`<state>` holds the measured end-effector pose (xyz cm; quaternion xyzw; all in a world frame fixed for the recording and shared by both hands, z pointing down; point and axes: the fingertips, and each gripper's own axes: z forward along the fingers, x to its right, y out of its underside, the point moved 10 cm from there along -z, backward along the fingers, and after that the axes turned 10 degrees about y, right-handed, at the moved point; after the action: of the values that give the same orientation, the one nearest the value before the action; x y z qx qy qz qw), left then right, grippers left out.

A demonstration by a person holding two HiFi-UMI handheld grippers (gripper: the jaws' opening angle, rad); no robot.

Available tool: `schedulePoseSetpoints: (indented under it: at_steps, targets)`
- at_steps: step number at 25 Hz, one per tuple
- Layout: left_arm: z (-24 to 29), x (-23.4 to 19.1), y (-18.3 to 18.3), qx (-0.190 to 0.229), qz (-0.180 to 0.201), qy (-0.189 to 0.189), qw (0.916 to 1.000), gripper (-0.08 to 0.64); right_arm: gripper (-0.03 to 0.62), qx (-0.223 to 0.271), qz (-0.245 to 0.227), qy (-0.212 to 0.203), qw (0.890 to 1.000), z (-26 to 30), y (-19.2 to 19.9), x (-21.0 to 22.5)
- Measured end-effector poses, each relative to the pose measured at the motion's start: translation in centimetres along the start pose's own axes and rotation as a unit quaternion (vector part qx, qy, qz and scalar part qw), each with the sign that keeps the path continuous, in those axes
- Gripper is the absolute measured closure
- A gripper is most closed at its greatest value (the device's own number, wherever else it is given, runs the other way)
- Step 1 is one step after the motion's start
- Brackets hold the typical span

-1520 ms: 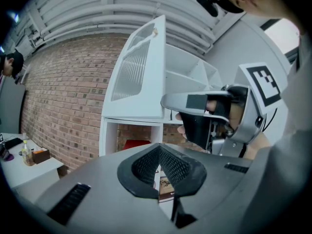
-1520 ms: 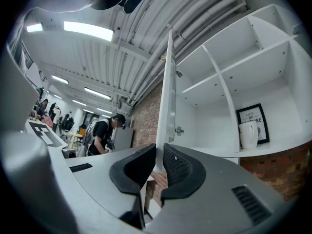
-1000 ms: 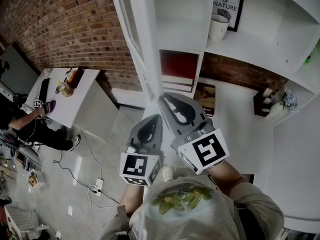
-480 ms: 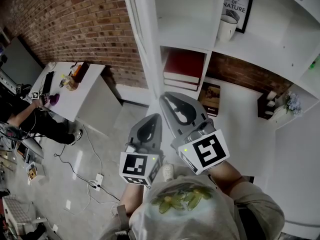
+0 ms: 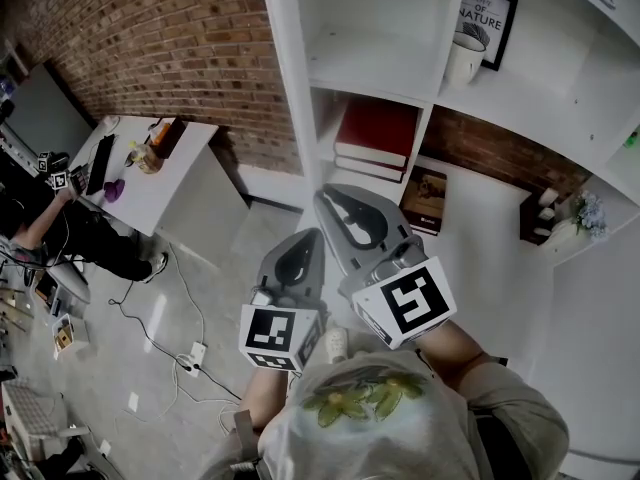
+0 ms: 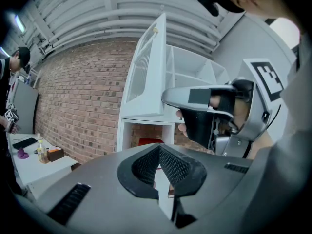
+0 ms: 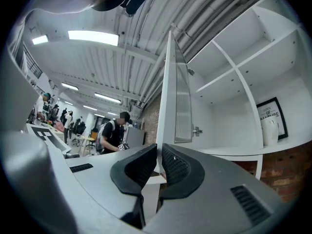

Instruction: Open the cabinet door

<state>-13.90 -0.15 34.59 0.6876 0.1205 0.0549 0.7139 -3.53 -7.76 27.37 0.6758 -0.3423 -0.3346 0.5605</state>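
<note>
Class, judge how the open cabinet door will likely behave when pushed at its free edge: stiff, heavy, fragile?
The cabinet door probably swings easily without flexing: its white frame looks rigid and it stands wide open. Its ribbed pane looks like glass, so likely fragile and heavier than a plain panel.

the cabinet door (image 7: 168,106) now stands wider open, showing more of its ribbed inner panel; the right gripper (image 7: 159,151) jaws have just been closing on its near edge.

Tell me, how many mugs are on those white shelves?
1: a white mug stands on a shelf, just left of the framed print. Some compartments are cut off, so more may be hidden.
</note>
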Motion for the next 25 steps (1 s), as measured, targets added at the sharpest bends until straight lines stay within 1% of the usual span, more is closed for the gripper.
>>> schedulePoseSetpoints:
  at_steps: [25]
  targets:
    - [-2.5, -1.4, 0.2, 0.005, -0.006, -0.037, 0.9993, 0.551, 0.555, 0.0, 0.0, -0.032, 0.999, 1.6, 0.0, -2.6]
